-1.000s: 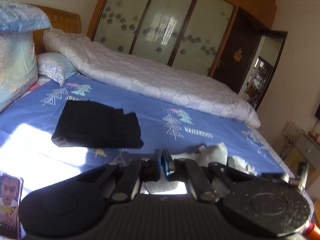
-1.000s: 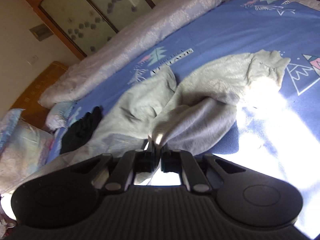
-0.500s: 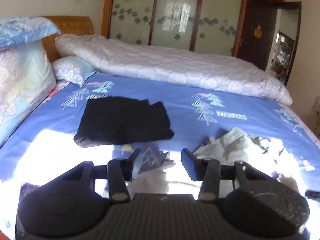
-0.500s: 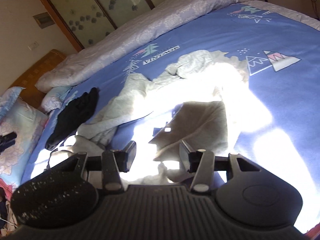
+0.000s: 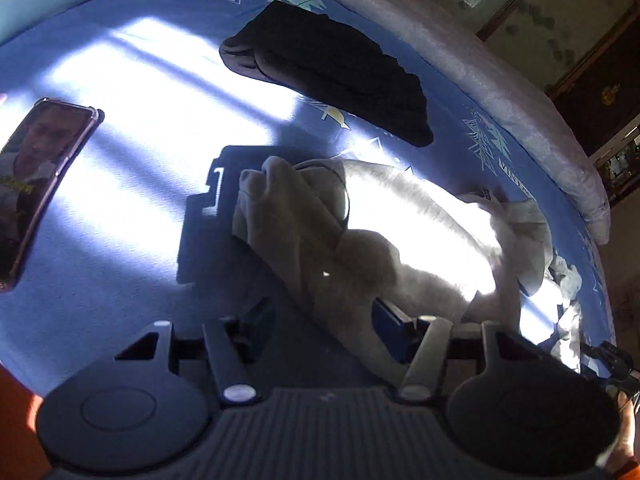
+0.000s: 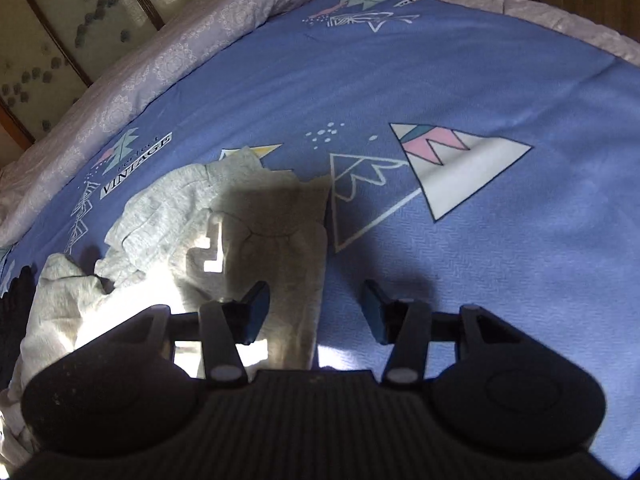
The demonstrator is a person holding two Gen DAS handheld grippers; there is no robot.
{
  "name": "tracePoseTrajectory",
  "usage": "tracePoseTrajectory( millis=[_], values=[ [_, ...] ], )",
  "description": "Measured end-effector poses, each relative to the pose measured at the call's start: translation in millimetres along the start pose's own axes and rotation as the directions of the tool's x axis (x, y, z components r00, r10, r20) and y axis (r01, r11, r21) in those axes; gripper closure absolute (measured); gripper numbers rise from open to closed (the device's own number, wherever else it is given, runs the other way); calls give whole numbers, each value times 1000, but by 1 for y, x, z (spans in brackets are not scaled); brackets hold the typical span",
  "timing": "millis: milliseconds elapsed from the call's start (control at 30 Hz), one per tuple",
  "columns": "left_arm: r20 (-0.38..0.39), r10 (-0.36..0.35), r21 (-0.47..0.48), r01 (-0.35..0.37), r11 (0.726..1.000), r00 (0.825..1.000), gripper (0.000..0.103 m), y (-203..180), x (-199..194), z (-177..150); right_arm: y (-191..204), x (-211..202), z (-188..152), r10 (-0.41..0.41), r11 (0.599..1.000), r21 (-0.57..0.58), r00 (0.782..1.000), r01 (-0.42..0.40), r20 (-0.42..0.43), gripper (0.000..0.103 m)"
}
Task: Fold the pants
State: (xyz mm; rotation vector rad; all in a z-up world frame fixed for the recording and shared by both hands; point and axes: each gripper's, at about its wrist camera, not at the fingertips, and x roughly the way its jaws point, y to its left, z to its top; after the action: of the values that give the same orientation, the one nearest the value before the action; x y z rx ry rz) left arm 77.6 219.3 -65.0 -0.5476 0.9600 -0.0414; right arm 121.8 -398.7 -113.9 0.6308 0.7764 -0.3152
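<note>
Grey pants (image 5: 400, 232) lie rumpled on a blue bed sheet (image 5: 120, 208), spread from the centre of the left wrist view out to the right edge, half in hard sunlight and half in shadow. Left claw (image 5: 324, 324) hangs over them with its jaws apart and opening; a fold of the grey cloth shows between the jaws, but the pads do not press on it. Folded black garment (image 5: 332, 72) sits in the upper centre, apart from the pants. Phone (image 5: 36, 176) lies screen-up at the left edge. Rolled pale quilt (image 5: 460, 64) runs along the far side of the bed.

Right wrist view: pants (image 6: 256, 236) fill the centre-left, one straight edge running down toward the claw. Right claw (image 6: 316, 312) stands half open, gripping nothing; that edge of the pants and bare sheet (image 6: 480, 80) both show between its fingers. Claw shadow falls across the cloth. Printed triangles mark the sheet at centre right.
</note>
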Motion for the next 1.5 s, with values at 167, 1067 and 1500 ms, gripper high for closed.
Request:
tracePoseTrajectory(
  millis=[167,1067,1500],
  values=[
    [-53,-49,-2,49,999,997,101,-18,20,4,9,-17,4,48,999,-22,999,-47,25,99],
    [118,49,261,-79,962,992,27,-52,-17,11,-145,-160,3,-202,968,194,955,161,216,42],
    [-21,-15,249,19,968,1000,75,-49,20,16,-136,-58,38,-444,892,91,896,443,-7,38]
  ],
)
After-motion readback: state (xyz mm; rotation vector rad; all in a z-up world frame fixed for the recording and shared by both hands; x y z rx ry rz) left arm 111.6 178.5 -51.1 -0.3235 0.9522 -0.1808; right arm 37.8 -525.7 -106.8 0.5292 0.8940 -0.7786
